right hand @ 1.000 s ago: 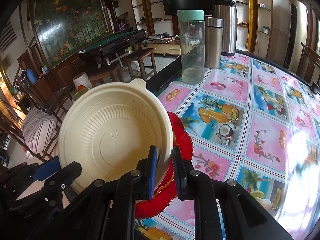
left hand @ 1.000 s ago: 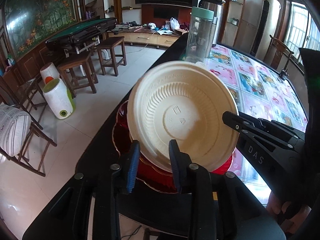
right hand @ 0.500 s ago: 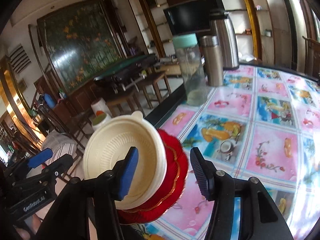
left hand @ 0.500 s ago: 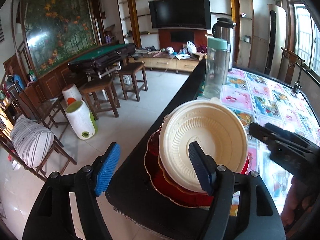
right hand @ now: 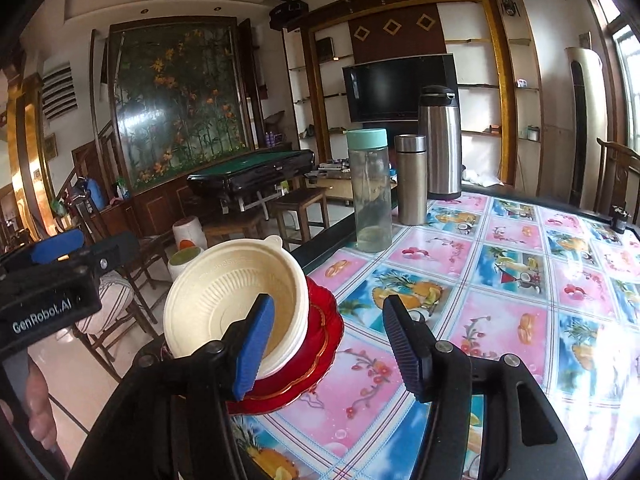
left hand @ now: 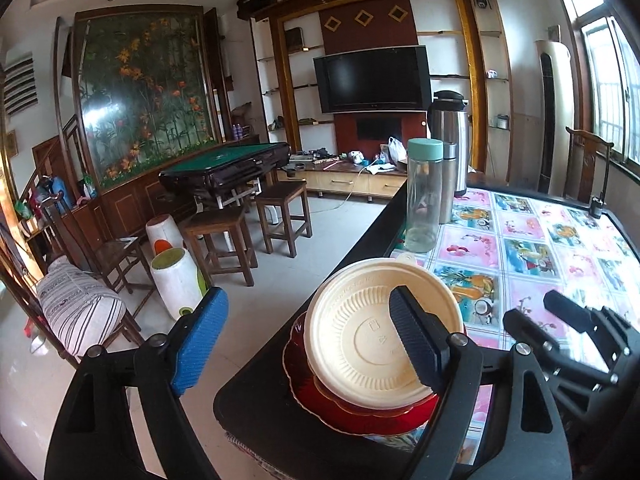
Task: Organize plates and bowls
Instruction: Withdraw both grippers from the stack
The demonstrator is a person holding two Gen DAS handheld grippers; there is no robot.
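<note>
Blue-padded left gripper [left hand: 308,344] and right gripper [right hand: 334,346] spread apart, clamped on nothing. Just beyond, at 12 o'clock: cream bowl [left hand: 384,336] nested on red plate [left hand: 360,412] at the table [right hand: 500,320] corner, stacking apparently finished. Farther, toward 1 o'clock: bottle [right hand: 370,190] and flasks, no other dishes showing.

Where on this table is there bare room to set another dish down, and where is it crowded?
The patterned tablecloth lies bare right of the red plate and in front of the clear bottle and steel flasks. The near left corner is crowded: the cream bowl sits on that plate at the table edge.
</note>
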